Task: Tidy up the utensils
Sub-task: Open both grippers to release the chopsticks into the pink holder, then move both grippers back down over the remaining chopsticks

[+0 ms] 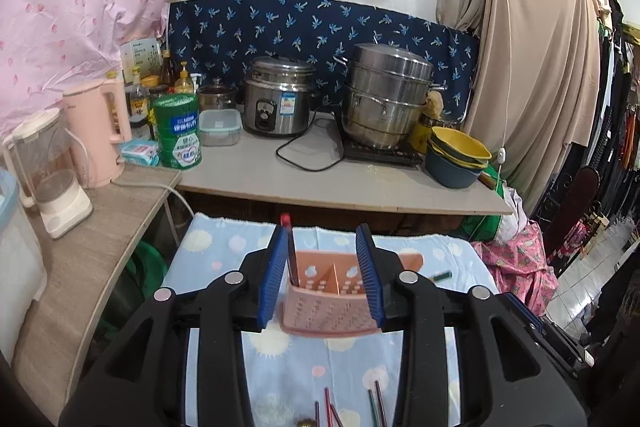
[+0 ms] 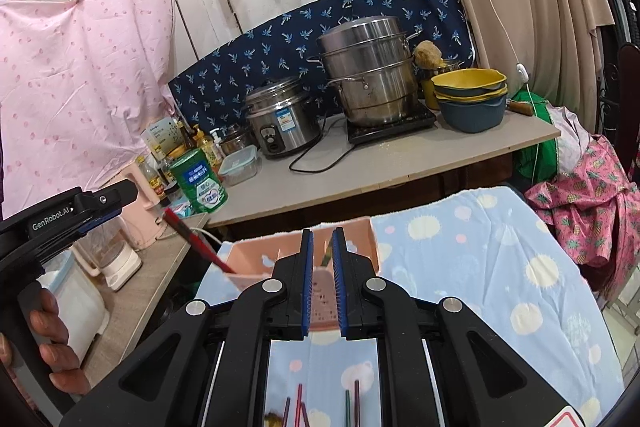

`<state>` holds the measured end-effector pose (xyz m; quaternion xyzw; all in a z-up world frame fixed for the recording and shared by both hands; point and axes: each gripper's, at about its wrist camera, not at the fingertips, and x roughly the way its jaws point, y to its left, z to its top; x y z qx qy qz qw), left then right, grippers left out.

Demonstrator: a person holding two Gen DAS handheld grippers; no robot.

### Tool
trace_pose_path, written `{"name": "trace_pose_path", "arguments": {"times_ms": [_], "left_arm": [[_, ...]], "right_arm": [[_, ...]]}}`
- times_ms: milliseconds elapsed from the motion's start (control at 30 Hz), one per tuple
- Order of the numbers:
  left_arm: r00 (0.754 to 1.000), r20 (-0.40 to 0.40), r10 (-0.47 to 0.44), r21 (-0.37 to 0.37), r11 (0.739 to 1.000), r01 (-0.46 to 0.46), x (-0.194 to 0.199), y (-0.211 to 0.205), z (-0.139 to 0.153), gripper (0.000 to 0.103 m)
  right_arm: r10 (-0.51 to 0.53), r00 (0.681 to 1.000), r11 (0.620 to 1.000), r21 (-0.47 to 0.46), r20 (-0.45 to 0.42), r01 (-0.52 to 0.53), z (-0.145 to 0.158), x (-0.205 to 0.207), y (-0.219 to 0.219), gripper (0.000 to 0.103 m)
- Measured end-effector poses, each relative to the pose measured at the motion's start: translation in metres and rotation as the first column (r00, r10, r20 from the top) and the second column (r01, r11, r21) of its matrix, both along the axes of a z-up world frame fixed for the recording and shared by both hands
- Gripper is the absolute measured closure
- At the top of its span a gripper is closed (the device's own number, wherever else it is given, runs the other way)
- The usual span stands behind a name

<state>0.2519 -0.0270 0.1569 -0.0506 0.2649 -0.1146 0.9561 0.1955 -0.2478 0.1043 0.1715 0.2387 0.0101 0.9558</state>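
A pink perforated utensil holder (image 1: 328, 301) stands on the blue patterned cloth (image 1: 304, 359). A red-tipped chopstick (image 1: 289, 247) stands in its left compartment. My left gripper (image 1: 322, 251) is open, its blue pads (image 1: 274, 279) either side of the holder. My right gripper (image 2: 323, 253) is nearly closed on a thin greenish chopstick (image 2: 326, 257) above the holder (image 2: 256, 259). The red chopstick also leans out of the holder in the right wrist view (image 2: 196, 239). Several loose chopsticks (image 1: 352, 407) lie on the cloth near me.
A grey counter (image 1: 320, 179) behind holds a rice cooker (image 1: 276, 99), a steel steamer pot (image 1: 386, 95), stacked bowls (image 1: 458, 155), a green tin (image 1: 178, 131) and bottles. A side shelf (image 1: 96, 247) at left carries a pink kettle (image 1: 98, 131) and a blender (image 1: 52, 171).
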Motion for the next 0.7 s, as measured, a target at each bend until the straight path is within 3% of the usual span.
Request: {"name": "trace_pose_path", "arguments": {"times_ms": [333, 700], "left_arm": [[0.986, -0.166, -0.034, -0.005, 0.999, 0.034, -0.059, 0.005, -0.063, 0.068], [0.928, -0.365, -0.076, 0.019, 0.996, 0.089, -0.137, -0.001, -0.155, 0.068]], "right_arm": [[0.038, 0.99, 0.998, 0.048, -0.132, -0.032, -0.05, -0.068, 0.014, 0.092], [0.091, 0.941, 0.996, 0.016, -0.327, -0.09, -0.131, -0.145, 0.036, 0.092]]}}
